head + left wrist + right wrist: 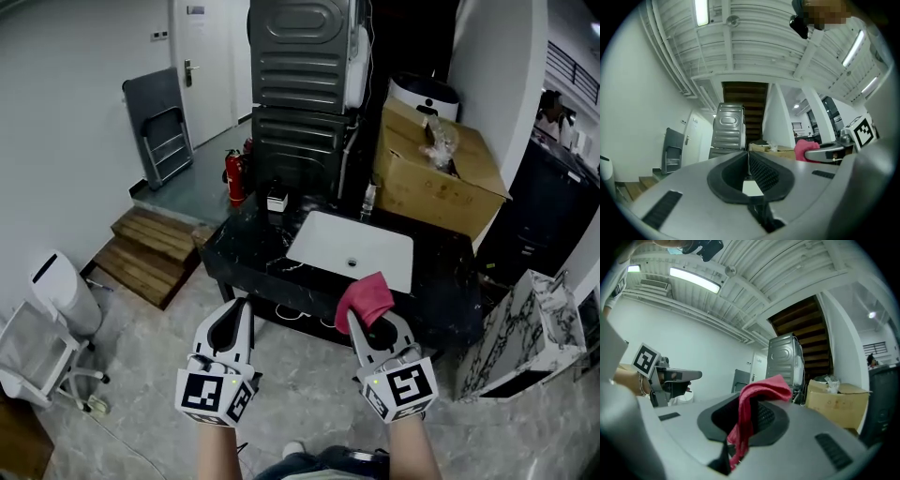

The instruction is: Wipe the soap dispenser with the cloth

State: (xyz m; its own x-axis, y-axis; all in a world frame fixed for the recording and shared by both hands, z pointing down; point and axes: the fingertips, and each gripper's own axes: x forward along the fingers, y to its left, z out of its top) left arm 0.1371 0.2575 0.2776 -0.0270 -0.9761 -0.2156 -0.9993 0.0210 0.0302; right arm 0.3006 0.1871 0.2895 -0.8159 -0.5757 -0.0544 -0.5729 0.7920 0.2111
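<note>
Head view: both grippers are held at 6 o'clock of the black desk [234, 248] and point toward it.

Left gripper [242, 305]: the fingers are pressed together with nothing between them. The left gripper view shows the ribbed pads meeting edge to edge.

Right gripper [359, 321]: the fingers are clamped on the pink-red cloth [366, 297]. The cloth bunches up over the fingertips. In the right gripper view it also hangs down as a narrow fold between the pads.

From the head, the cloth overlaps the desk's front edge at 5 o'clock of the white sink [328, 239].

A small bottle [369, 199] stands on the desk at 1 o'clock of the sink, well apart from the cloth. It is too small to tell whether it is the soap dispenser.

A cardboard box [436, 173] sits at 2 o'clock of the sink. A red fire extinguisher [235, 176] stands at 10 o'clock, and wooden steps [150, 248] lie at 9 o'clock of the desk.
</note>
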